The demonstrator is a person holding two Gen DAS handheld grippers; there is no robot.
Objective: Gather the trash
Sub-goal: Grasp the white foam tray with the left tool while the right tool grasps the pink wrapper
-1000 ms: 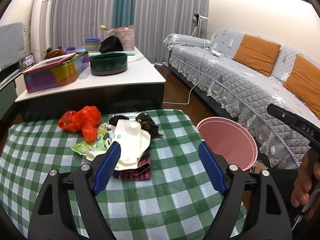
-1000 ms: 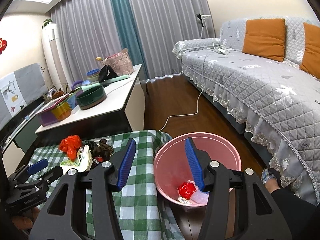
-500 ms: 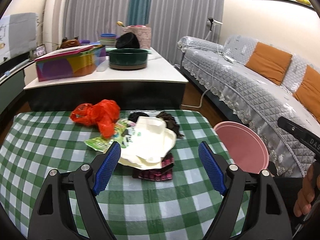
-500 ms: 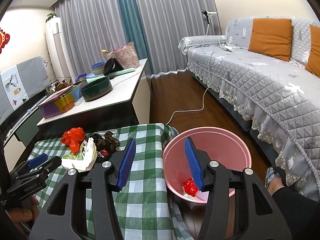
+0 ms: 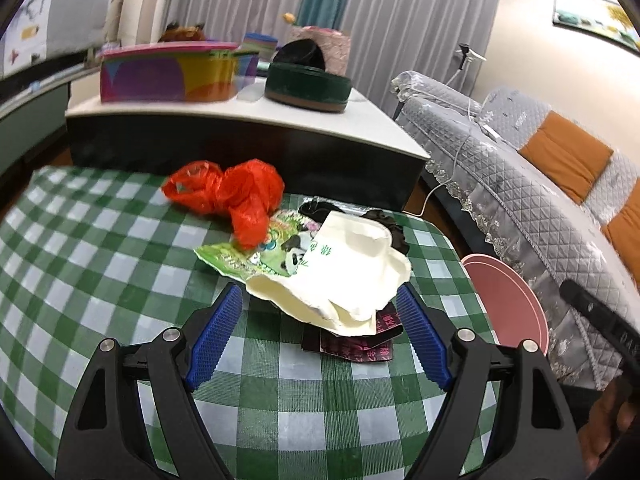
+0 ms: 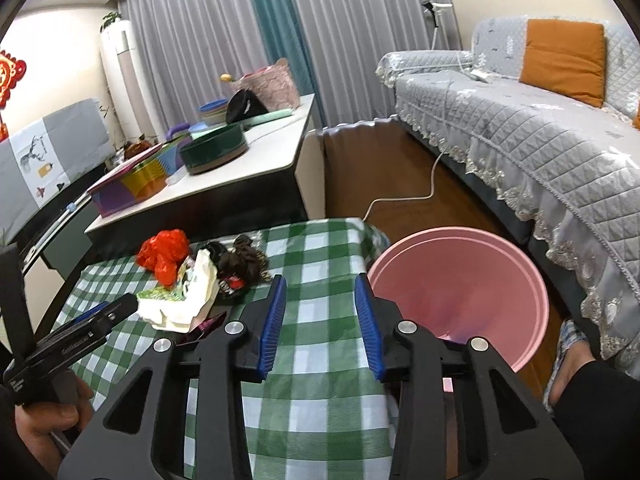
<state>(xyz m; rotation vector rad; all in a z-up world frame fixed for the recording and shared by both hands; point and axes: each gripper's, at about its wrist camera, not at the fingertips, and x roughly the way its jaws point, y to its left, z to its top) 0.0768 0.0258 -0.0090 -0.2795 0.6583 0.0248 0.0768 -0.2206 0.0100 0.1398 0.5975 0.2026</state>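
Note:
A trash pile lies on the green checked tablecloth [image 5: 120,264]: a red plastic bag [image 5: 232,192], a green panda wrapper [image 5: 260,256], a crumpled cream paper bag [image 5: 344,276], a dark maroon packet [image 5: 360,346] and dark scraps [image 5: 392,228]. My left gripper [image 5: 320,320] is open and empty, its jaws flanking the near edge of the cream bag. The pile shows in the right wrist view [image 6: 192,280]. My right gripper [image 6: 320,312] is open and empty over the table's right edge, beside the pink bin [image 6: 460,280]. The bin also shows in the left wrist view [image 5: 508,304].
A low white-topped table [image 5: 280,116] behind holds a colourful box [image 5: 172,76] and a dark green bowl [image 5: 308,86]. A grey sofa [image 6: 520,128] with orange cushions runs along the right. A white cable [image 6: 420,196] lies on the wooden floor.
My left gripper moved forward and lower, up to the cream paper bag. My right gripper swung left from over the bin to over the table edge. Both stayed open.

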